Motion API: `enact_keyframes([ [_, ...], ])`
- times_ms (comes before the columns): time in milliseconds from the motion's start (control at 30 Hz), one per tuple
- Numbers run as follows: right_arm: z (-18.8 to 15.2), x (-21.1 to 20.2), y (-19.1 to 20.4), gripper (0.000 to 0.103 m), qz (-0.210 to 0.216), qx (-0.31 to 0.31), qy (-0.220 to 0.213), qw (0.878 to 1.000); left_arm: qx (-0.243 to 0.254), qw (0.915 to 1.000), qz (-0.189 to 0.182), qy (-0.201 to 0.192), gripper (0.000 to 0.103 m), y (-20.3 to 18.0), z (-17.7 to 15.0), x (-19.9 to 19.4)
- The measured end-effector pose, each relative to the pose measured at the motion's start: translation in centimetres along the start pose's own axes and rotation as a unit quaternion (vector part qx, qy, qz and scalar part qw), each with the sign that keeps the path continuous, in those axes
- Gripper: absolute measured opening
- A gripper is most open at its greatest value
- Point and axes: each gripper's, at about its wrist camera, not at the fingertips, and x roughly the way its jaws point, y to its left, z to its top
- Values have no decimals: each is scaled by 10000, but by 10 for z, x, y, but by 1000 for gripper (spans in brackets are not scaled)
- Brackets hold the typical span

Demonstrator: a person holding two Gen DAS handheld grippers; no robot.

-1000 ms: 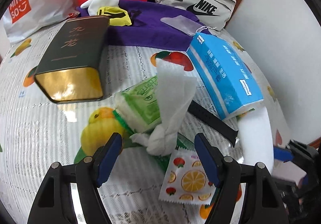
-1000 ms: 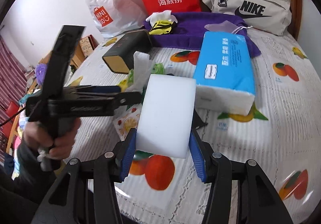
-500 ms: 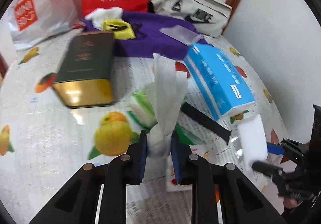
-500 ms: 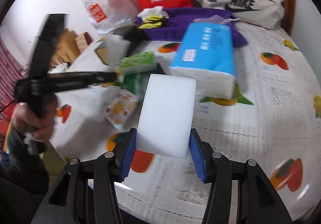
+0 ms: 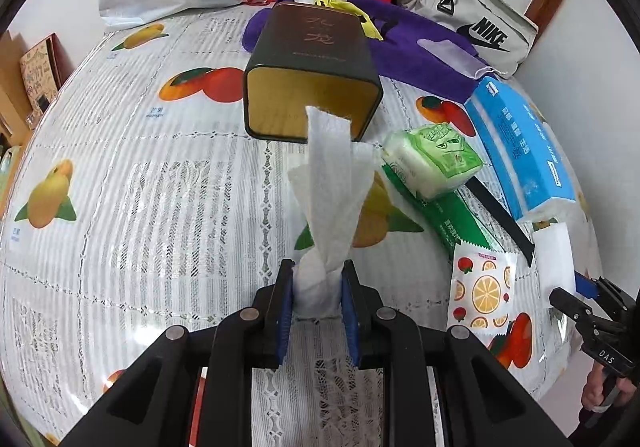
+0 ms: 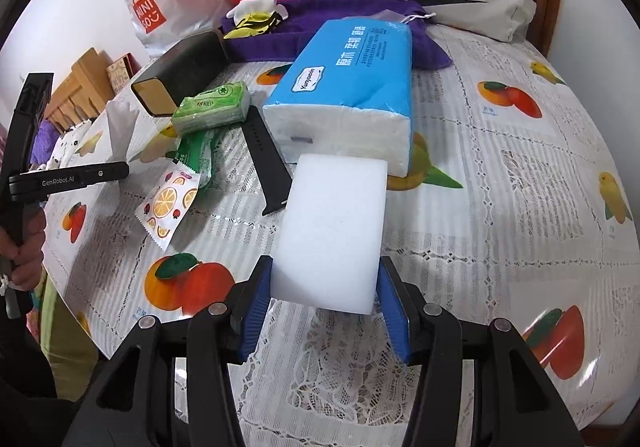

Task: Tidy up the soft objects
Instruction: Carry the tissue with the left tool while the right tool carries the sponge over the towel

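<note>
Fruit-print tablecloth is carrying the clutter. Above its near edge, the left gripper is pinching a limp, featherlight knotted tissue at its knot. The right gripper is squeezing a springy white sponge block by its near end.

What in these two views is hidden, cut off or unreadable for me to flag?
- Left wrist view: the part of the knotted white cloth below the left tool is hidden by its fingers.
- Right wrist view: the near end of the white sponge is cut off behind the right tool.
- Right wrist view: the watch strap passes under the sponge.
</note>
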Motion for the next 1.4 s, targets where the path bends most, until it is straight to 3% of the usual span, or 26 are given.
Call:
enact_keyframes([
  [267,-2,-8,3,51,3,-76,-44,10000,-88,9998,-134,-72,21,1,4,1],
  [500,14,-39,23,51,269,-437,-412,9978,-172,9994,-216,-216,21,6,13,-14],
  [800,57,-59,22,51,317,-469,-882,9945,-175,9977,-99,-650,21,10,43,-46],
  [1133,105,-46,4,51,188,-407,-1035,9936,-12,9943,120,-1056,21,7,88,-66],
  [1400,143,-34,-10,51,87,-270,-1098,9936,22,9934,119,-1143,21,5,117,-66],
])
